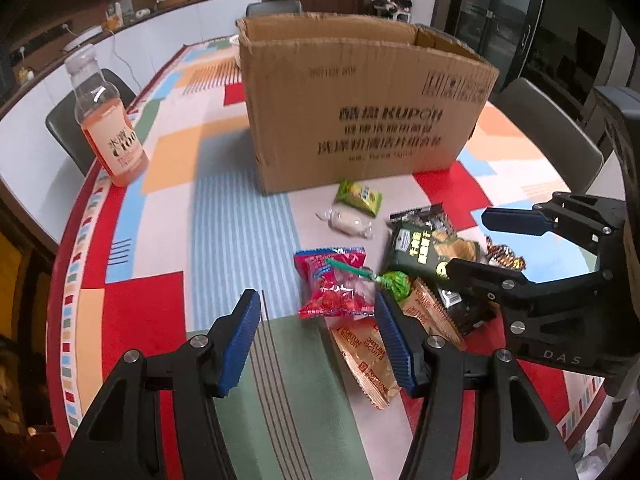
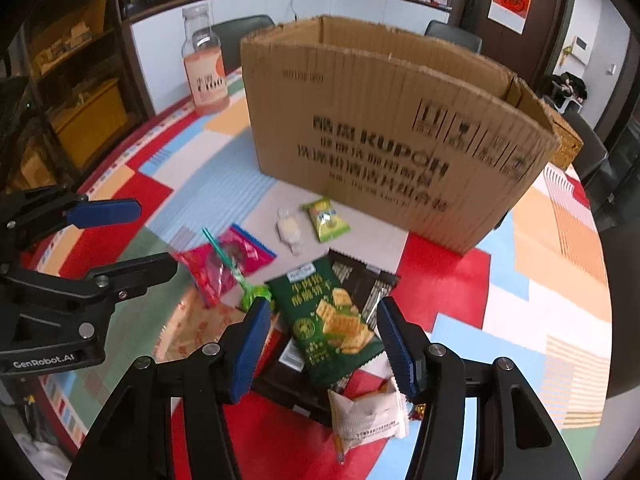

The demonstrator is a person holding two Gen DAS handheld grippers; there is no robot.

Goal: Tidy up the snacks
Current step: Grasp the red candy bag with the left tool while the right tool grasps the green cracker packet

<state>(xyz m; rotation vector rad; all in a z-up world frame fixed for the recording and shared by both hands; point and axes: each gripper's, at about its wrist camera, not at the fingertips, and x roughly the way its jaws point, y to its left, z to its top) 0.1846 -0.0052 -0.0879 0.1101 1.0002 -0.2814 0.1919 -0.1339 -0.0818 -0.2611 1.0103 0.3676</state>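
An open cardboard box (image 1: 360, 116) stands on the table; it also shows in the right wrist view (image 2: 384, 136). In front of it lie loose snacks: a red candy bag (image 1: 334, 286) (image 2: 218, 268), a green lollipop (image 1: 394, 284) (image 2: 256, 294), a dark green cracker bag (image 1: 432, 250) (image 2: 334, 320), a small green packet (image 1: 358, 196) (image 2: 326, 220), a white wrapped sweet (image 1: 348, 222) (image 2: 289, 230), orange biscuit packs (image 1: 366, 360) and a white packet (image 2: 366, 416). My left gripper (image 1: 316, 342) is open and empty, just before the red bag. My right gripper (image 2: 324, 346) is open over the cracker bag.
A pink drink bottle (image 1: 106, 120) (image 2: 205, 66) stands at the table's left edge. The colourful patterned tablecloth (image 1: 224, 208) covers the table. Dark chairs (image 1: 548, 128) surround it. A black packet (image 2: 372, 286) lies under the cracker bag.
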